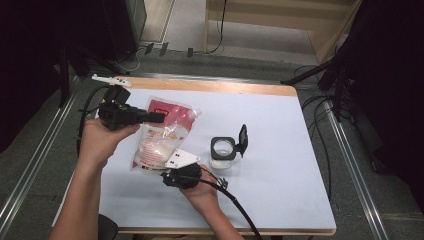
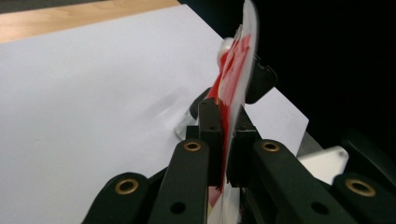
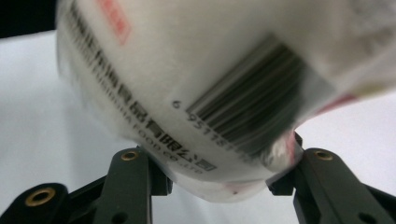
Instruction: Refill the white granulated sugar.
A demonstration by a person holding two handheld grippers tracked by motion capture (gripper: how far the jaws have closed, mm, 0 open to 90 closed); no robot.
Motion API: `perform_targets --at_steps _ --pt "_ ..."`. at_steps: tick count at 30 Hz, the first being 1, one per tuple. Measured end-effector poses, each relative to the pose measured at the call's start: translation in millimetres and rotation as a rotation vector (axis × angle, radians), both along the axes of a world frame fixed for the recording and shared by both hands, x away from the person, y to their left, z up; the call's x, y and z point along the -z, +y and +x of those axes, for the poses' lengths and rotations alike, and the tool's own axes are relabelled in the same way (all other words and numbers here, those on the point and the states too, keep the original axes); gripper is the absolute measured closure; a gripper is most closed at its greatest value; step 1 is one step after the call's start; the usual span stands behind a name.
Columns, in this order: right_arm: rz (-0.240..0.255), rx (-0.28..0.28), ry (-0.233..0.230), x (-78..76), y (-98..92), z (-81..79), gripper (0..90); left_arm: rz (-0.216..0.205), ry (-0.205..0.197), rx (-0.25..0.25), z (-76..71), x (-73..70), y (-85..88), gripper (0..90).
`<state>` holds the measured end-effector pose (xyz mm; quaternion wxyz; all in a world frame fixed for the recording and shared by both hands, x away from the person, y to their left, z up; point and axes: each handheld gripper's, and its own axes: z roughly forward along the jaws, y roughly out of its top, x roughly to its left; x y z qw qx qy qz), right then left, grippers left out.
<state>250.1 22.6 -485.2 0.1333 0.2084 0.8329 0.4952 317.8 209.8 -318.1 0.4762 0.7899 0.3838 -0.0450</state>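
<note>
A clear plastic bag (image 1: 162, 132) with a red printed top and white powder inside is held up over the white table (image 1: 280, 190). My left gripper (image 1: 157, 117) is shut on the bag's red top edge (image 2: 236, 70), its jaws (image 2: 226, 135) pinching the thin film. My right gripper (image 1: 175, 174) sits under the bag's lower end. In the right gripper view the barcoded bottom of the bag (image 3: 210, 84) bulges between the two jaws (image 3: 224, 175) and touches both pads.
A small clear square jar (image 1: 222, 150) with its black flip lid (image 1: 243, 140) standing open is on the table right of the bag. A white object (image 1: 111, 79) lies at the table's far left corner. Cables trail off both sides.
</note>
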Motion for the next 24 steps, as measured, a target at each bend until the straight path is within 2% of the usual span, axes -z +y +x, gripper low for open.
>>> perform_targets --at_steps 3,4,5,6,7,8,9,13,14,16,17,19,20,21,24 --pt "0.039 0.002 0.053 -1.5 -0.6 -2.9 54.3 -0.004 -0.016 0.001 0.4 1.3 -5.2 88.0" --pt "0.047 -0.006 0.063 -3.0 -1.2 -2.7 54.4 -0.007 -0.017 0.009 1.0 2.3 -6.8 87.5" --pt "0.083 -0.034 0.100 -6.7 -3.2 -2.7 54.6 0.002 -0.022 0.020 1.6 3.6 -8.2 84.8" --pt "0.083 -0.034 0.100 -6.7 -3.2 -2.7 54.6 0.004 -0.017 0.031 2.2 5.4 -10.4 84.8" --pt "0.102 -0.053 0.123 -10.1 -5.1 -3.3 55.1 0.005 -0.032 0.058 3.0 7.6 -13.5 84.1" --pt "0.102 -0.053 0.123 -10.1 -5.1 -3.3 55.1 0.005 -0.032 0.058 3.0 7.6 -13.5 84.4" --pt "0.109 -0.071 0.134 -12.0 -5.8 -5.1 55.8 -0.008 -0.037 0.084 4.3 10.0 -17.1 84.2" --pt "0.113 -0.105 0.141 -14.0 -4.8 -7.4 57.1 0.005 -0.049 0.115 5.4 16.1 -26.9 82.0" --pt "0.104 -0.122 0.141 -15.4 -2.6 -9.4 59.0 0.008 -0.033 0.130 7.1 21.3 -33.9 81.0" --pt "0.106 -0.133 0.144 -16.3 -1.5 -10.2 59.4 0.008 -0.025 0.137 8.1 23.8 -36.9 80.3" --pt "0.100 -0.129 0.139 -18.4 0.1 -13.1 59.8 0.004 0.000 0.142 9.1 27.4 -42.7 80.4" --pt "0.091 -0.125 0.135 -18.8 0.7 -13.5 60.0 0.016 0.000 0.142 9.4 28.3 -45.0 81.0" --pt "0.082 -0.115 0.147 -18.6 1.1 -13.8 60.1 0.032 -0.003 0.134 9.3 29.1 -46.6 81.9" --pt "0.092 -0.108 0.170 -16.5 0.5 -13.0 60.5 0.039 0.015 0.118 10.1 31.2 -48.3 82.9" --pt "0.098 -0.083 0.191 -15.1 0.2 -13.0 60.1 0.043 0.024 0.099 11.1 32.6 -49.3 84.1"
